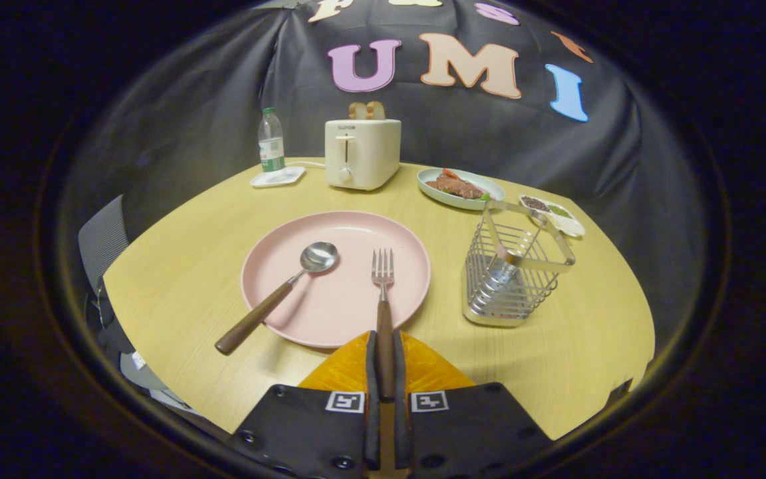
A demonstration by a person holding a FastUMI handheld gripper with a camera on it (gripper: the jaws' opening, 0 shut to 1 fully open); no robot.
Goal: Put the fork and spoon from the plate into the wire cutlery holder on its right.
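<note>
Bare worktop (177, 266) lies open at the frame's left and between the pink plate (336, 276) and wire cutlery holder (512, 269) at centre right, while toaster (362, 153), bottle (270, 141) and food dishes (461, 187) crowd the upper middle.

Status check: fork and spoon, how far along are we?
Done: nothing yet; the wire cutlery holder holds neither piece. In hand: the gripper has its fingers shut on the fork handle, tines still over the pink plate. Left: move the fork into the holder, then fetch the spoon, which lies untouched with its bowl on the plate and its handle over the rim.
</note>
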